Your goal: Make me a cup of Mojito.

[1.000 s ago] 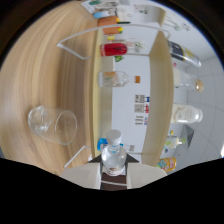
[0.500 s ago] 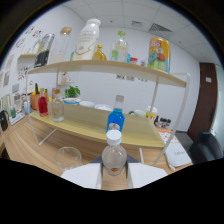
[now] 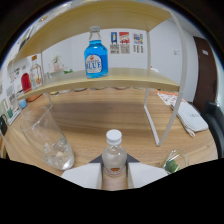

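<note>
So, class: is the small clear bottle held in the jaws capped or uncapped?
Capped. The small clear bottle stands upright between the jaws of the gripper, which press on its sides, and a white cap sits on its neck.

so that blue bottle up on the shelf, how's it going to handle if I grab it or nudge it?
The blue bottle looks full, so probably heavy for its size. It is tall and narrow on the shelf, so a high nudge may tip it. It looks like smooth glass: likely rigid, slippery, breakable. The tongs already hold a small bottle.
</note>
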